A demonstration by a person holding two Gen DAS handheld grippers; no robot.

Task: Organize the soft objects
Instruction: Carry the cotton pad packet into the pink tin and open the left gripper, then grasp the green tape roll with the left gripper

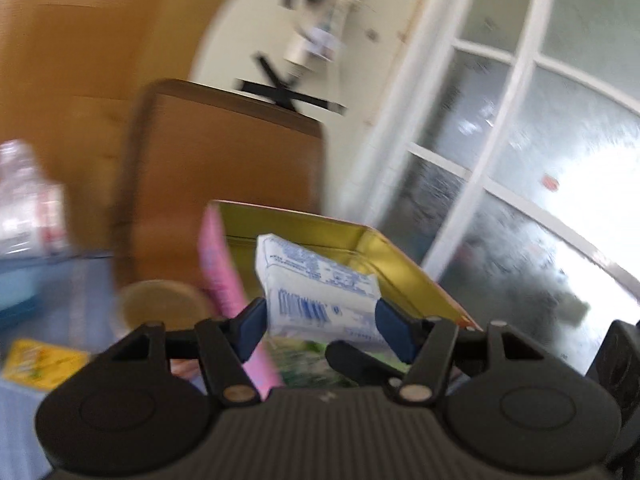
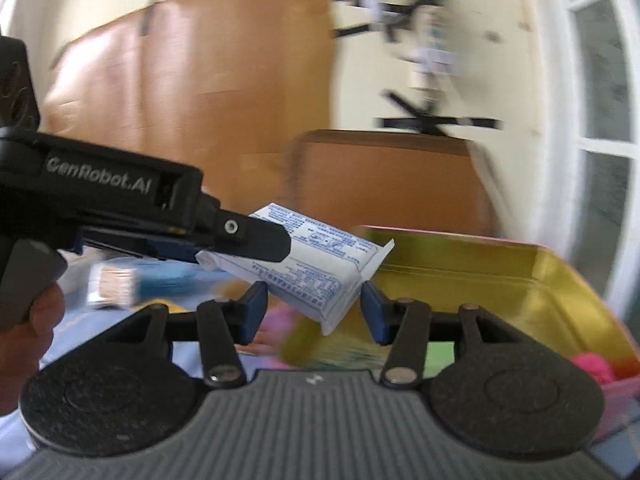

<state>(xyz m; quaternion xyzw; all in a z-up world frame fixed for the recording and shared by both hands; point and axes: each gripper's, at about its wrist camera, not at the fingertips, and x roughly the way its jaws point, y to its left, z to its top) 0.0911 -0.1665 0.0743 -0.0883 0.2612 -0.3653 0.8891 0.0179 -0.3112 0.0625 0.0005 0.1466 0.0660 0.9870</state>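
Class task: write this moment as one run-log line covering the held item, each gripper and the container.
held: white blue-printed soft packet | left gripper: shut on packet | right gripper: packet between fingers, contact unclear | gold metal tin: open, behind

Black tool (image 2: 312, 312): blue pads (image 2: 256, 308), silver pivot screws, ribbed grey base, "GenRobot.AI" lettering.
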